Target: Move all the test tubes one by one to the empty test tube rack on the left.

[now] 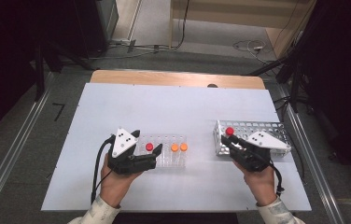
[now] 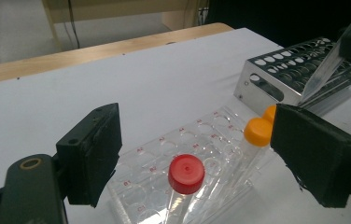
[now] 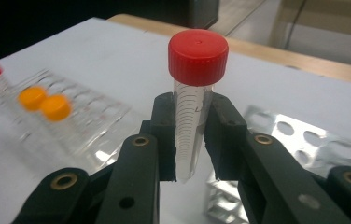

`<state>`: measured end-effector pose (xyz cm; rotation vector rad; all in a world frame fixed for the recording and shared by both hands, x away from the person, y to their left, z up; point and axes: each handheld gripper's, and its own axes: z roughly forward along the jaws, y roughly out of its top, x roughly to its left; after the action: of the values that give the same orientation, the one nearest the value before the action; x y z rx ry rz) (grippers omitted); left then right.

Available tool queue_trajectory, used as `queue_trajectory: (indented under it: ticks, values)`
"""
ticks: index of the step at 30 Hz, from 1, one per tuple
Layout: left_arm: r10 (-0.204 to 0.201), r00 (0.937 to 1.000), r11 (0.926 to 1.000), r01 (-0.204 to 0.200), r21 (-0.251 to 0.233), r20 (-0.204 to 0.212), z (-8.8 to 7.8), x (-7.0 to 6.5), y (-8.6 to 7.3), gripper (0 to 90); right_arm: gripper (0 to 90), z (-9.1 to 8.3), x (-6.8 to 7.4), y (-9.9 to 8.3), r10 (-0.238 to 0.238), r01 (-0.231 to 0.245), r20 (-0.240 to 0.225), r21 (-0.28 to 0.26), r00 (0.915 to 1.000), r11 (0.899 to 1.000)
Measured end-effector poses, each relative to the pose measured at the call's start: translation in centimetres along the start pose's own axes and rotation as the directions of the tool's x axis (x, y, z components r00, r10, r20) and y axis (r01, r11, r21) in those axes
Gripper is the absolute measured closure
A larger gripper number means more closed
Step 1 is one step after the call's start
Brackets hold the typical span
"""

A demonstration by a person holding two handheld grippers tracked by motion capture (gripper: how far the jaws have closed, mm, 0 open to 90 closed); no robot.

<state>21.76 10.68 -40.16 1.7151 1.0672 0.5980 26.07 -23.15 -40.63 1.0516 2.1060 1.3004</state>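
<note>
Left tool [image 1: 154,156] sat at the clear plastic rack [image 1: 166,156] with its jaws spread wide, 1 pad on either side of the rack's near end. Nothing was pinched; in the left gripper view the pads looked clear of the plastic, though I couldn't swear the rack wasn't just being steadied. Between those jaws stood a red-capped tube [image 2: 186,173] seated in the rack, and past it, off toward the right jaw, 2 orange-capped tubes [image 1: 179,147] side by side.

Over on the right, the right tool [image 3: 191,140] was clamped shut on a second red-capped tube [image 3: 197,79]. Jaws gripped the clear body below the cap, cap pointing away from the hand, pointed tip hanging free just under the pads. So the tube's long axis ran along the tool's own line, tilted a bit rather than dead vertical going by the high view.

The thing that mattered: the metal rack [image 1: 276,128] lay right beneath and beyond the right tool, its holes open on top, while the tube's tip was still up in the air and not in any hole. My read is that the tube needed to be stood more upright and lined up over 1 hole before it went down. The right hand was obviously the nearer one for that; the left was well apart, parked by the plastic rack on the white bench [image 1: 173,107].
</note>
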Motion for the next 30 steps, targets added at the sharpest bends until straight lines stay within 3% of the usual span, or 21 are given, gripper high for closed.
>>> queue_trajectory:
  ticks: [7,14,18,24,30]
  values:
    - [0.033,0.9978,0.9995,-0.033,-0.002,0.058,-0.1,-1.7,0.2,20.2,72.0,0.9,3.0,-1.1,-0.050,0.054,-0.093,0.043,0.9944,0.998]
    - [0.071,0.9881,0.9973,-0.073,0.011,0.136,0.6,-3.8,0.0,23.8,72.0,2.2,5.7,-1.8,-0.090,0.104,-0.184,0.069,0.9788,0.992]
    - [0.087,0.9790,0.9957,-0.091,0.016,0.185,0.9,-4.8,-0.1,28.6,72.1,2.5,7.0,-1.9,-0.110,0.129,-0.220,0.073,0.9694,0.989]
    - [0.099,0.9588,0.9945,-0.105,0.007,0.266,1.2,-5.9,0.0,44.7,72.0,2.7,8.1,-2.0,-0.122,0.146,-0.260,0.074,0.9579,0.987]
    - [0.114,0.9486,0.9921,-0.125,0.018,0.295,1.7,-6.4,-0.2,56.5,72.1,2.6,8.9,-2.0,-0.134,0.158,-0.282,0.064,0.9499,0.985]
